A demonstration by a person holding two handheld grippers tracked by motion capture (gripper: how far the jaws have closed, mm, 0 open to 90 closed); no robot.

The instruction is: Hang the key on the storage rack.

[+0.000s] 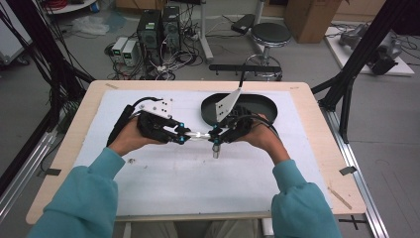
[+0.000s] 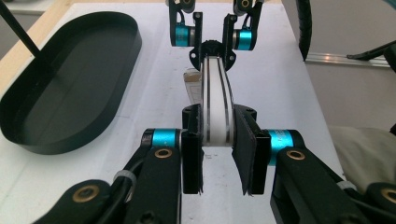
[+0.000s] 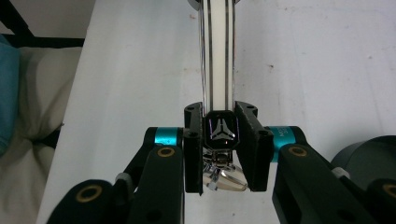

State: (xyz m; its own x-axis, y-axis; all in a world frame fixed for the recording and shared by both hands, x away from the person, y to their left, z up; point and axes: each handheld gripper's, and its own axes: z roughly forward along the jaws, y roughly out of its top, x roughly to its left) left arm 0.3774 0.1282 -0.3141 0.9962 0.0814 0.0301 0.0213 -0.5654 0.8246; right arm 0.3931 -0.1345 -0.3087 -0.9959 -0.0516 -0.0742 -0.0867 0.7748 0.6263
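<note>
Your white strap [image 2: 215, 100] looks like smooth, glossy plastic with two dark lines along it; its buckle end [image 3: 222, 127] has a shiny black face over bright chromed metal. The oval tray [image 1: 262, 105] is matt black plastic. Your table [image 1: 317, 129] shows pale bare wood at its edges around a matt white sheet [image 1: 198, 173], lightly scuffed. Your sleeves [image 1: 84, 198] are soft teal cloth.

- So the left claw [image 1: 182, 135] and right claw [image 1: 216, 137] face each other mid-worktop [image 1: 307, 148], over the mat [image 1: 198, 178].
- A razor [image 1: 200, 134] spans between them, one end in each claw, head at the right one.
- Oval tray [image 1: 262, 106] sits on the mat just behind the right claw.
</note>
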